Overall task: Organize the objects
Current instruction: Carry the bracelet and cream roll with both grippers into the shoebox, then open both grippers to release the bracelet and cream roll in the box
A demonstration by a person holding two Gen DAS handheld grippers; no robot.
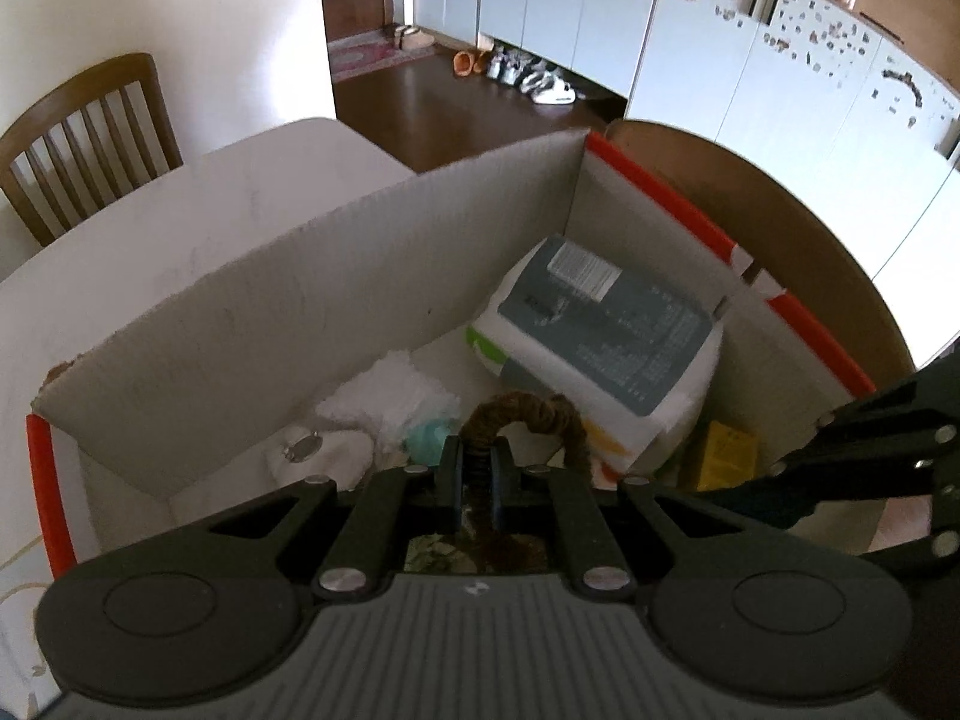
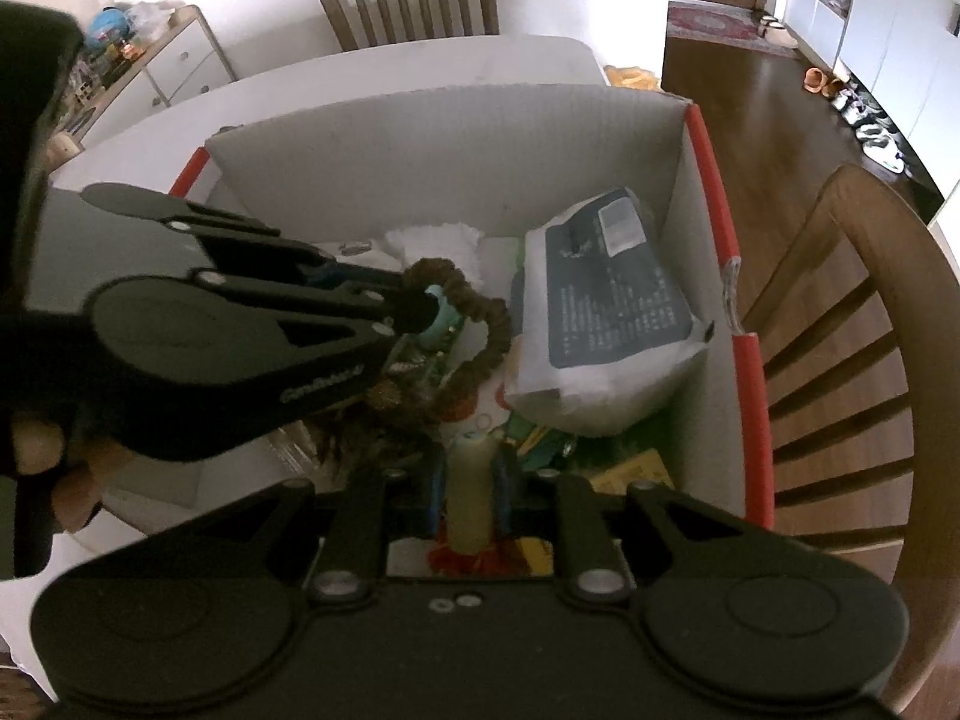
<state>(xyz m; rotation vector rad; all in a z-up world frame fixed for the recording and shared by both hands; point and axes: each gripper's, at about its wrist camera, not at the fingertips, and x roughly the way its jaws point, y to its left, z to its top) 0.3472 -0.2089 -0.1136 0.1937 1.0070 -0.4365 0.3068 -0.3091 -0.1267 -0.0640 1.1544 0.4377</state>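
Cardboard box (image 2: 456, 144) sat on the table (image 1: 180, 222), white pack (image 2: 606, 324) leaning inside. Left gripper (image 1: 477, 468) was clamped tight on a brown loop (image 2: 480, 312) arching over the box interior. Right gripper (image 2: 471, 504) was narrowly parted around a pale cylinder (image 2: 471, 498), long axis along the fingers; contact unclear.
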